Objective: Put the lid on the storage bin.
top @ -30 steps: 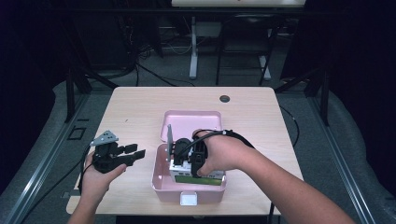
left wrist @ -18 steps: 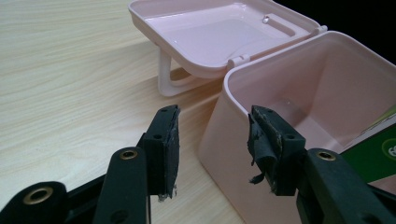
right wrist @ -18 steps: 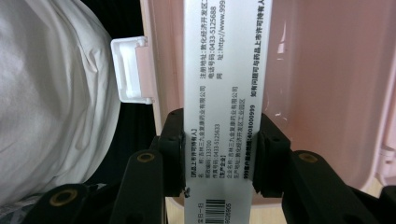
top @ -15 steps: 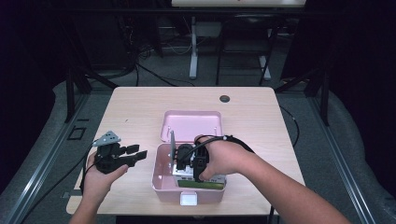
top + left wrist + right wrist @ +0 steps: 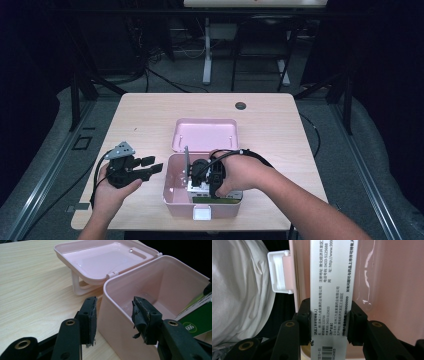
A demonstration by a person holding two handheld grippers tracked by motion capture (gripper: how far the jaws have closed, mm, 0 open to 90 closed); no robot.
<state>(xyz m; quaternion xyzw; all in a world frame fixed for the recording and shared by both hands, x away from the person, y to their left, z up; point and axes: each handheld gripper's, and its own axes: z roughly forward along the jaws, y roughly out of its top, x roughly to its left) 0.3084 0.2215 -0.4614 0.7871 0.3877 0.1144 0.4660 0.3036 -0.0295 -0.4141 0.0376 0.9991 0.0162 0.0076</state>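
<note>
- Lowering a carton (image 5: 332, 290) into the pink box (image 5: 172, 192), your right gripper (image 5: 212, 175) has its jaws clamped on the carton's narrow white sides, printed face up, so it should slide in flat along the near wall.
- Hovering just left of the box, your left gripper (image 5: 113, 320) has its jaws apart and empty; the box corner sits between them, untouched, probably ready to steady it.
- The lid (image 5: 205, 134) lies flipped back on its hinge, which frees the opening.
- The wooden table (image 5: 145, 115) carries little else; dark floor and cables surround it.
</note>
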